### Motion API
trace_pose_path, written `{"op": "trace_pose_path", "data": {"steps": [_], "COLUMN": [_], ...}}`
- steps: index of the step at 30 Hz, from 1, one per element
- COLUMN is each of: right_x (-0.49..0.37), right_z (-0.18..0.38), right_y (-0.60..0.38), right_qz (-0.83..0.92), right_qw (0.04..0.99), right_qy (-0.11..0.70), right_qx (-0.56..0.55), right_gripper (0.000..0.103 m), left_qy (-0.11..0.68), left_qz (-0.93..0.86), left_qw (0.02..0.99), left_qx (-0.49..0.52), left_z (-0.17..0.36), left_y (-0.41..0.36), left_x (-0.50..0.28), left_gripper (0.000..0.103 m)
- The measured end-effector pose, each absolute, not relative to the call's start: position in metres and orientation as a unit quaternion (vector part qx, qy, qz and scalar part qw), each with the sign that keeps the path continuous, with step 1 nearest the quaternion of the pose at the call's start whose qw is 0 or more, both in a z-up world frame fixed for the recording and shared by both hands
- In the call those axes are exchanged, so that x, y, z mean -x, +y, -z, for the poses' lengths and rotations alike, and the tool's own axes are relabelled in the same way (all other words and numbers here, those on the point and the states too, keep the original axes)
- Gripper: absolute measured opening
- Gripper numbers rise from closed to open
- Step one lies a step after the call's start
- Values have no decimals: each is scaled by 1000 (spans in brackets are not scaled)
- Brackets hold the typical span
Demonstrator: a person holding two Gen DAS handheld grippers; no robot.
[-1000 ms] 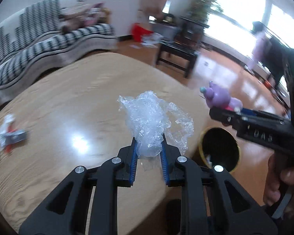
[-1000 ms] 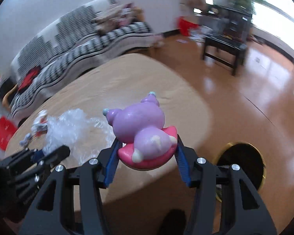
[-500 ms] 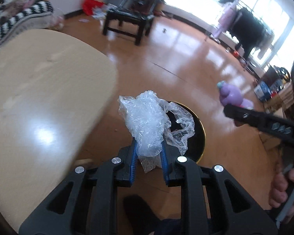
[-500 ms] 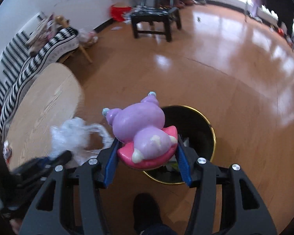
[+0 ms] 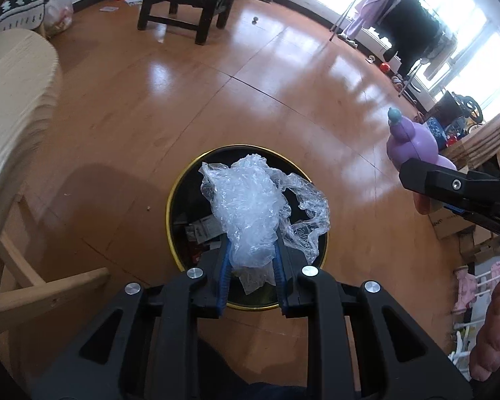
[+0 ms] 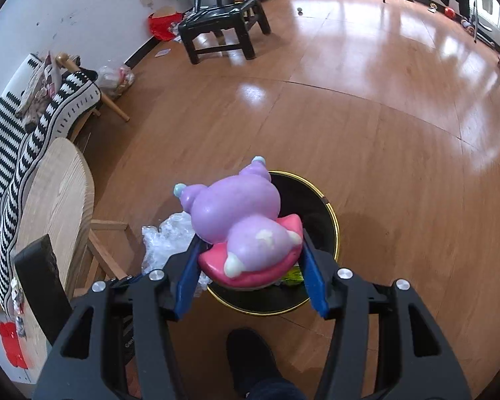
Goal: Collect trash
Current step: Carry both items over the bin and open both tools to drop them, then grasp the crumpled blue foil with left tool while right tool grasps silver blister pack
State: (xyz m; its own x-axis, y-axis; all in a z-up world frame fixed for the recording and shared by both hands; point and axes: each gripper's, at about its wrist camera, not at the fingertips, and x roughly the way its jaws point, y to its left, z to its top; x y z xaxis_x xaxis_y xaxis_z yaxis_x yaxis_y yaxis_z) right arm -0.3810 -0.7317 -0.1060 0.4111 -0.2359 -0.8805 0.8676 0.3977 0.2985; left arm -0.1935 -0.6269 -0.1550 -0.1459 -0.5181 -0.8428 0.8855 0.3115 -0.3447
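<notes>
Two handheld grippers hang above a black, gold-rimmed bin [image 5: 183, 200] on a wooden floor [image 5: 283, 83]. Low in the centre of the left wrist view, the left gripper [image 5: 251, 260] is clamped on a wad of crumpled clear plastic wrap [image 5: 250, 206], whose loose tails spread over the bin's mouth. Paper scraps already lie inside. In the right wrist view the right gripper [image 6: 250, 260] carries a purple and pink toy [image 6: 243, 226], lower centre of the frame, over the left part of the bin [image 6: 320, 206]; its jaws are opening, with the toy between the blue pads and not yet fallen. The same toy [image 5: 413, 146] appears at the right edge of the left view, off to the side of the rim.

The step in hand looks like the drop. The wrap sits well centred, so parting the jaws fully there should let it fall in; being light and clingy, it may stick to a pad, and a small shake could free it. The toy is heavier and hangs nearer the rim, so shifting it further over the opening before the pads let go would lower the chance of it glancing off onto the floor. A wooden table [image 6: 56, 200] fills the left side of the frame, and a dark shoe [image 6: 250, 356] shows at the bottom.
</notes>
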Motion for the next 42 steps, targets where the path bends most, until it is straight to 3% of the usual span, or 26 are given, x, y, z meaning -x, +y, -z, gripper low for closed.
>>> {"op": "trace_pose_path", "data": {"steps": [2,3,4,6,14,22,29,42], "right_x": [379,378,377,377,373,330,240,57], "right_z": [106,105,104,101,94,61,18,-11], "right_y": [-732,-731,-730,-728,-725,-699,-634,-447], "right_qz": [378,380,383,389,395,379,293,88], "right_qw": [736,736,737,738,744,783,845,899], "right_qy": [395,396,396,393,382,362,339,367], "right_qx": [-399,-395,-391,-386,-380,-337,-292,-220], "right_gripper": [59,61,64,68,73,78,81,82], "left_qy": [511,512,512,506,495,454,420,399], "left_qz": [558,555,555,554,554,548,484,292], "left_qw": [628,630,631,637,645,683,754,863], "left_qx": [-181,-182,-181,-178,-176,-166,-147,-100], "left_z": [157,157,157,155,141,83,24,-24], "left_y": [-629,-626,-627,-625,-618,-572,-476,-244], "left_x": [197,197,196,195,190,170,110,-9], "left_gripper": [24,34,54,71,72,74,81,82]}}
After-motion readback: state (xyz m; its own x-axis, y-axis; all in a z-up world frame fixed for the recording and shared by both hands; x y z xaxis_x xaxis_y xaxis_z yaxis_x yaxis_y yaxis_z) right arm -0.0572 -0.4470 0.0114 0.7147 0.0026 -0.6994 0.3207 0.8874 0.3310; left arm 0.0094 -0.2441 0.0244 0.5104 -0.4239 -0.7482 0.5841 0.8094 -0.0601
